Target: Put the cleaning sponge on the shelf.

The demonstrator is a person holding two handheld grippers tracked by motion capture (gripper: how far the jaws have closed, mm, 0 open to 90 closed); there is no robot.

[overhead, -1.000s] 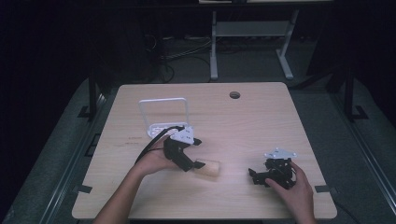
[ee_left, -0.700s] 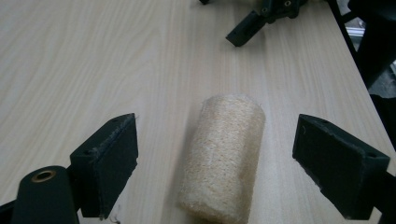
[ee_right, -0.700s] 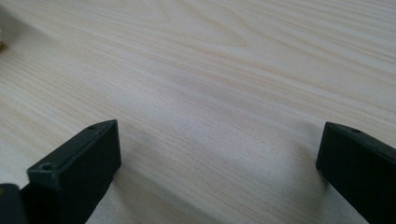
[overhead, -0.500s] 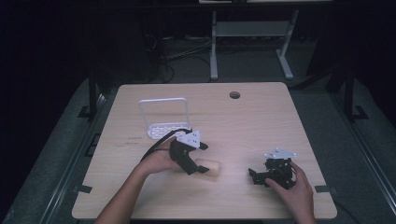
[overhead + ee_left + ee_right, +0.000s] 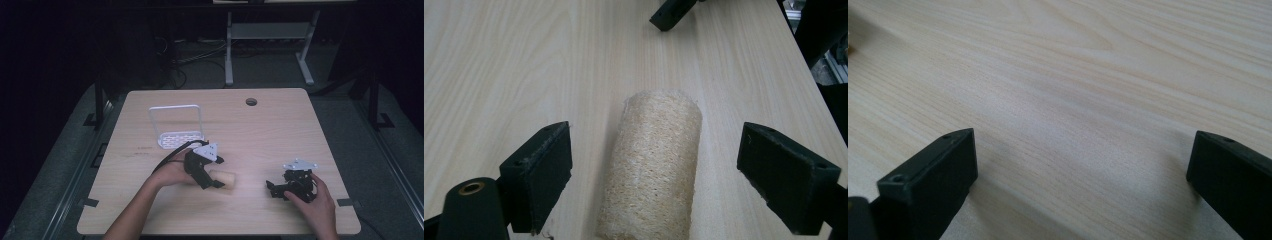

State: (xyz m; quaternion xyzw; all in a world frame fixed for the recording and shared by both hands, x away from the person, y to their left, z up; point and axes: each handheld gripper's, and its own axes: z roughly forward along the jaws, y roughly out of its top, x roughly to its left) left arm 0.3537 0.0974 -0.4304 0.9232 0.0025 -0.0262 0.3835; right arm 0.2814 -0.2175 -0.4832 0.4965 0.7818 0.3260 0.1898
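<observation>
Resting on the pale wooden desk (image 5: 280, 130) near its front edge, the right gripper (image 5: 280, 188) sits in the person's right hand (image 5: 314, 206), its jaws spread wide with bare wood grain between them and nothing held. To its left, the left gripper (image 5: 214, 181) in the left hand (image 5: 172, 172) angles down over a tan, coarse-fibred loofah cylinder (image 5: 654, 165) lying on its side on the desk. Its jaws stand wide apart on either side of the cylinder, clear of its sides, gripping nothing. Farther back, just behind the left gripper, a small white wire rack with a perforated base (image 5: 177, 130) stands upright. Near the far edge is a round cable hole (image 5: 251, 102).
</observation>
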